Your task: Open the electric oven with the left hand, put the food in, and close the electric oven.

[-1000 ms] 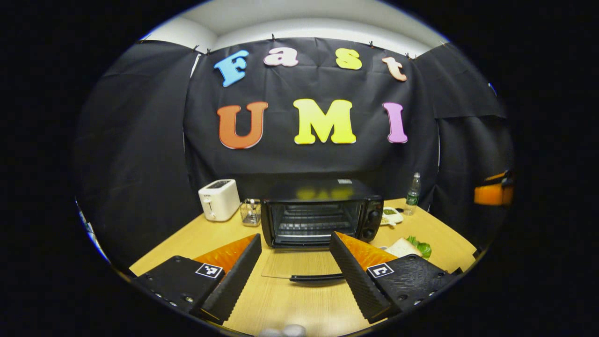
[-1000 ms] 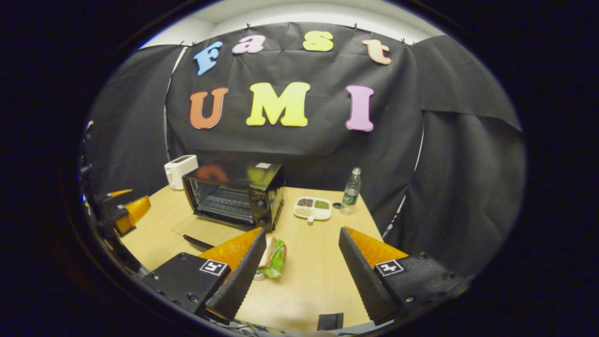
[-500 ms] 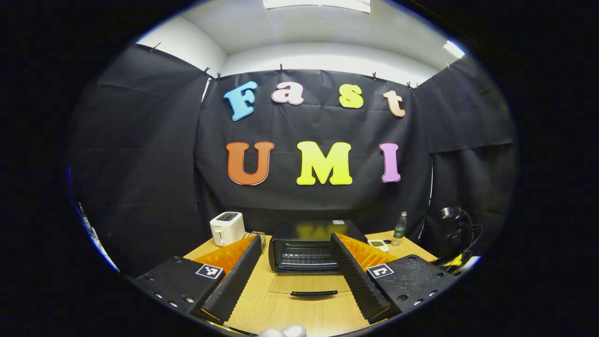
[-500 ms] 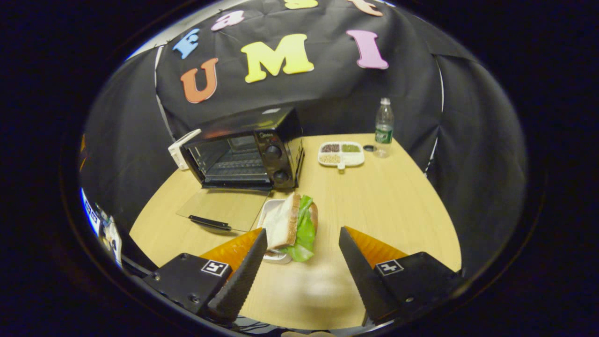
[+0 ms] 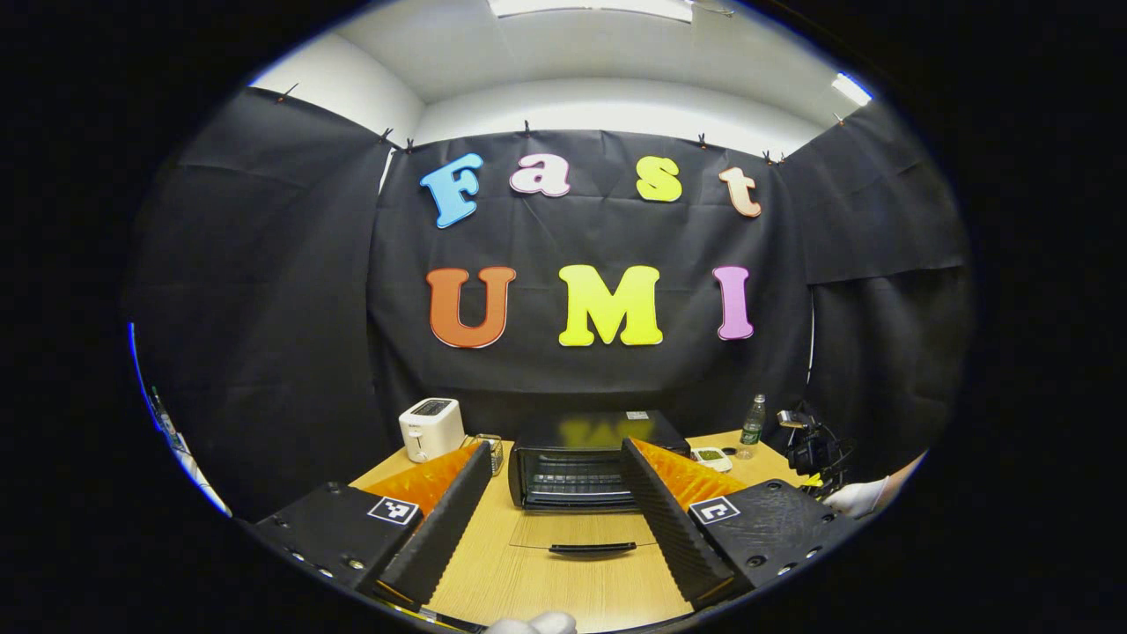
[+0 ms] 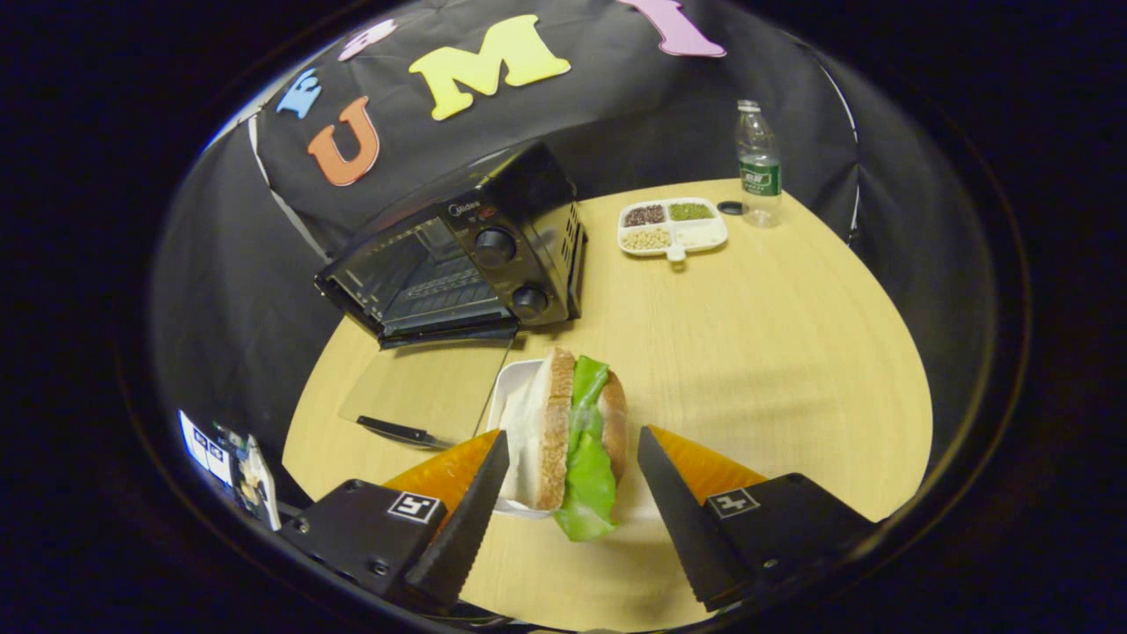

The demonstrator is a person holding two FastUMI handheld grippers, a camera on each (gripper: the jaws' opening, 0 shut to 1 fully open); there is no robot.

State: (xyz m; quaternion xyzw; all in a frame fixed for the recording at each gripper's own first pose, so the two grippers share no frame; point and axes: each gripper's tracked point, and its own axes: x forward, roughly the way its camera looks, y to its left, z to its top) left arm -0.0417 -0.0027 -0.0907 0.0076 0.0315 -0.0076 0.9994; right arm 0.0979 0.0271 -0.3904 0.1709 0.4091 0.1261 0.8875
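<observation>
In the right gripper view, the right hand-held gripper is hanging with its fingers spread apart on either side of a sandwich, touching neither side. The sandwich, bread with green lettuce, is sitting on a small white tray on the wooden counter. The black electric oven is standing at ten o'clock from the sandwich, its glass door lying open flat on the counter. A divided snack dish and a water bottle are sitting at one o'clock. In the left gripper view, the left hand-held gripper is hovering with fingers apart and empty, facing the oven, with a white toaster at eleven o'clock.
</observation>
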